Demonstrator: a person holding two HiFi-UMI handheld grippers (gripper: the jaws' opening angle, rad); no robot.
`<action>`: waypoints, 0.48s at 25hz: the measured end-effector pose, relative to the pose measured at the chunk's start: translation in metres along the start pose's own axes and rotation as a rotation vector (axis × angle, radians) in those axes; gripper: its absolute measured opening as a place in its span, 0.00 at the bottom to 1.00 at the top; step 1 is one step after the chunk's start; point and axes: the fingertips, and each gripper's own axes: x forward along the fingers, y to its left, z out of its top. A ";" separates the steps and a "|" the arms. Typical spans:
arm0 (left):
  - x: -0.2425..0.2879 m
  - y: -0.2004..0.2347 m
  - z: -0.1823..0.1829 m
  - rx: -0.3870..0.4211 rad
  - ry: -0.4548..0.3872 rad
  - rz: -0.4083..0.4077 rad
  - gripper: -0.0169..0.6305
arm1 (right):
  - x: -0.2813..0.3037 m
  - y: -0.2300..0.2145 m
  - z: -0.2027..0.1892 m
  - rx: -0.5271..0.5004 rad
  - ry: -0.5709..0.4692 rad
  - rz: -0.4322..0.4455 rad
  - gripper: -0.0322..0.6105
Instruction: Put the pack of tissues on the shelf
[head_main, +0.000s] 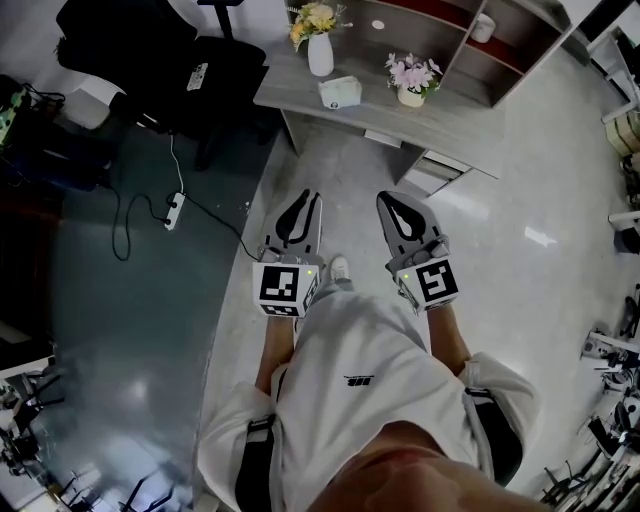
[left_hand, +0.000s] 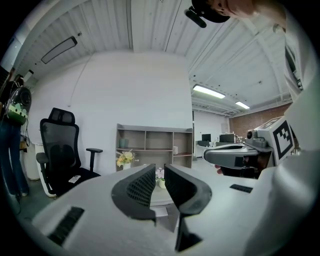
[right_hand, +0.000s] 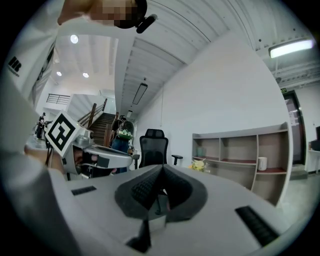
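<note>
The pack of tissues (head_main: 340, 92) lies flat on the grey desk (head_main: 440, 130), between a white vase of yellow flowers (head_main: 320, 52) and a small pot of pink flowers (head_main: 411, 92), apart from both. Its long axis runs roughly along the desk's front edge, slightly tilted in the head view. The shelf (head_main: 420, 30) stands on the desk behind it.

Only the head view shows the pack. In the left gripper view the pink flowers (left_hand: 160, 176) peep through the slot between the jaws, but the pack cannot be made out. The right gripper view shows the shelf (right_hand: 240, 150) with a white cup (right_hand: 262, 163) on it, and a black office chair (right_hand: 152, 150), but no pack.

Both claws hang well short of the desk, the pack ahead of them and roughly between their lines. The left gripper (head_main: 308, 200) has its jaws a narrow gap apart with nothing in them. The right gripper (head_main: 386, 201) has its jaw tips together, empty.
</note>
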 end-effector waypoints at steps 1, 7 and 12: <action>0.003 0.004 -0.001 0.000 0.002 -0.005 0.09 | 0.005 -0.001 0.000 0.002 0.001 -0.005 0.09; 0.020 0.030 -0.003 -0.001 0.013 -0.033 0.09 | 0.035 -0.002 -0.003 0.011 0.018 -0.025 0.09; 0.031 0.045 -0.003 0.004 0.011 -0.052 0.09 | 0.050 -0.004 -0.009 0.008 0.022 -0.047 0.09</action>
